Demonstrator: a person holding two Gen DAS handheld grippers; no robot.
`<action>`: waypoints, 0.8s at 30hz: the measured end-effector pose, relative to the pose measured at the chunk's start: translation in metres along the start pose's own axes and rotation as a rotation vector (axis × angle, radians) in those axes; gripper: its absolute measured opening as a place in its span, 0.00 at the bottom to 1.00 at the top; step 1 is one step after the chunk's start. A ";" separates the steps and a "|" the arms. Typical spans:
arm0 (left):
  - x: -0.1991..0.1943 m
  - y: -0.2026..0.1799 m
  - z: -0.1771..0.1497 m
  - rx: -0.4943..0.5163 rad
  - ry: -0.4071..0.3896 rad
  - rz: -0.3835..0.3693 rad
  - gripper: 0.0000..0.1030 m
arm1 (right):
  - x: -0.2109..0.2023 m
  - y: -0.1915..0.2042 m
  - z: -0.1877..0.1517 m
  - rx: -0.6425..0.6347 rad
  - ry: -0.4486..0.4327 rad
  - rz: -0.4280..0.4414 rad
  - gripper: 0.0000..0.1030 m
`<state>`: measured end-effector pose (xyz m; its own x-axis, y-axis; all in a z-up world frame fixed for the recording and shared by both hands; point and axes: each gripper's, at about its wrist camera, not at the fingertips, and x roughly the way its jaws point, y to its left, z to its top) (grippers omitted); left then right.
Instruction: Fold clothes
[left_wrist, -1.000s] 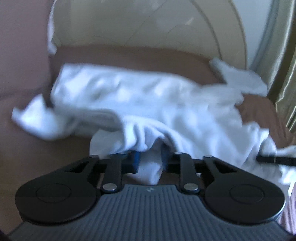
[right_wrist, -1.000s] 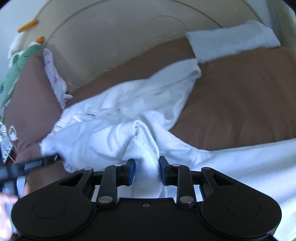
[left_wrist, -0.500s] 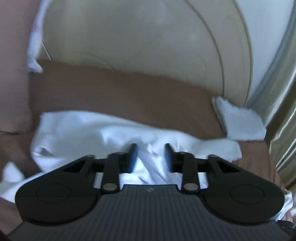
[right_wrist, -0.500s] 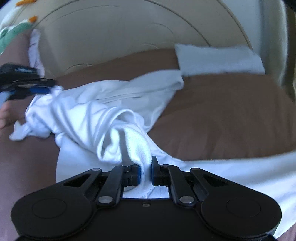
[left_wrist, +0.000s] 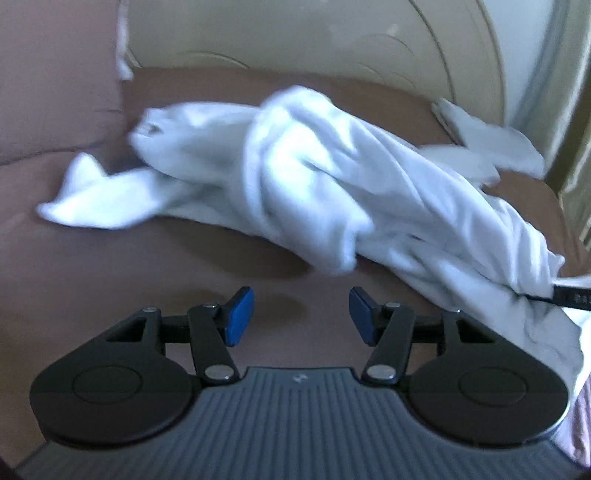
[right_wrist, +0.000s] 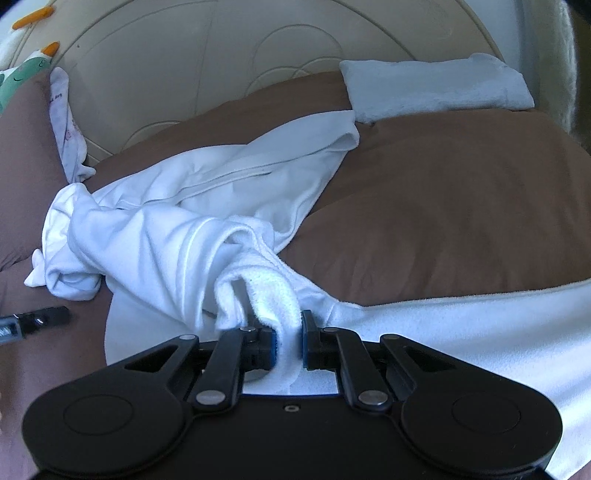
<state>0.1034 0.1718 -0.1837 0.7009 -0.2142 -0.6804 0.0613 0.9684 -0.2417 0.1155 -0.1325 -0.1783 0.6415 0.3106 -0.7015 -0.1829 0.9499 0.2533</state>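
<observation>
folding has barely started, shirt's a twisted heap

1 white garment (left_wrist: 314, 177) lies bunched on the brown bed (right_wrist: 461, 206), nothing folded yet. right gripper (right_wrist: 288, 341) is pinched on its hem; left gripper (left_wrist: 301, 321) has just been opening, jaws wide, nothing between them. 1 folded towel (right_wrist: 436, 88) sits by the headboard (right_wrist: 184, 74).

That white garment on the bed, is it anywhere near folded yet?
Hardly. Done: a folded white towel lies by the headboard. In hand: the right gripper pinches an edge of the white garment; the left gripper, jaws just opened, holds nothing. Left: the garment is twisted and bunched, needing spreading flat, then folding.
</observation>
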 end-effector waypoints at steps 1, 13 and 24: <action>0.000 -0.002 0.002 -0.017 -0.011 -0.033 0.56 | 0.000 0.000 0.000 -0.004 0.000 -0.001 0.11; -0.014 -0.003 0.032 0.144 -0.152 0.386 0.07 | -0.004 -0.006 -0.004 -0.014 0.000 0.048 0.24; -0.160 0.055 0.060 0.236 -0.433 0.713 0.06 | -0.052 0.101 -0.041 -0.509 -0.059 0.043 0.66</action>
<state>0.0367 0.2670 -0.0467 0.8343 0.4750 -0.2797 -0.3836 0.8647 0.3243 0.0331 -0.0510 -0.1441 0.6632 0.3616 -0.6553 -0.5407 0.8368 -0.0855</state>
